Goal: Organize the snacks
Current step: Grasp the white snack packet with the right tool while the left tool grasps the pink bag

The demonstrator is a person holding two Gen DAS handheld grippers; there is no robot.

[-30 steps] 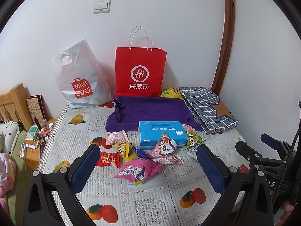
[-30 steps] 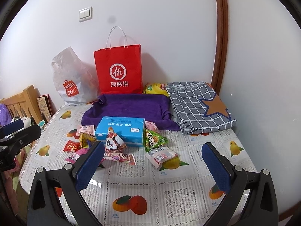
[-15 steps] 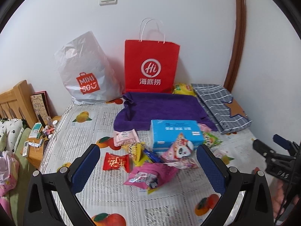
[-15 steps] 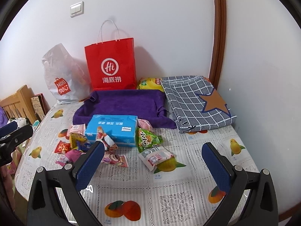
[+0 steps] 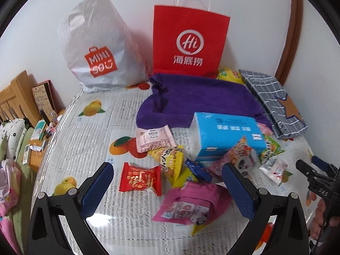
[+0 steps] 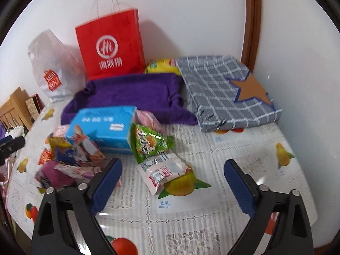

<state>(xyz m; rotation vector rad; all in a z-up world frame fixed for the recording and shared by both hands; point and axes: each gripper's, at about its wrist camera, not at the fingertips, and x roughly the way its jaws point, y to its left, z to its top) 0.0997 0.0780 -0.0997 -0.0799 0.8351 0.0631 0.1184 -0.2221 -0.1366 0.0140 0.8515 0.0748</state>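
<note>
Several snack packets lie in a loose pile on the table. In the left wrist view I see a red packet (image 5: 139, 179), a magenta packet (image 5: 191, 204), a yellow packet (image 5: 172, 157) and a pale pink packet (image 5: 154, 138). My left gripper (image 5: 167, 188) is open and empty, just above the red and magenta packets. In the right wrist view a green packet (image 6: 148, 144) and a clear pink-white packet (image 6: 163, 171) lie in front of my right gripper (image 6: 173, 187), which is open and empty. A blue tissue box (image 6: 104, 127) stands behind them.
A red paper bag (image 5: 189, 42) and a white MINISO plastic bag (image 5: 97, 48) stand against the back wall. A purple towel (image 5: 197, 102) and a checked grey cloth (image 6: 225, 89) lie behind the snacks. A wooden headboard (image 5: 14, 97) and a cluttered side table are at the left.
Both grippers have moved forward and lower toward the snack pile. Both stay open. No packet has moved.
</note>
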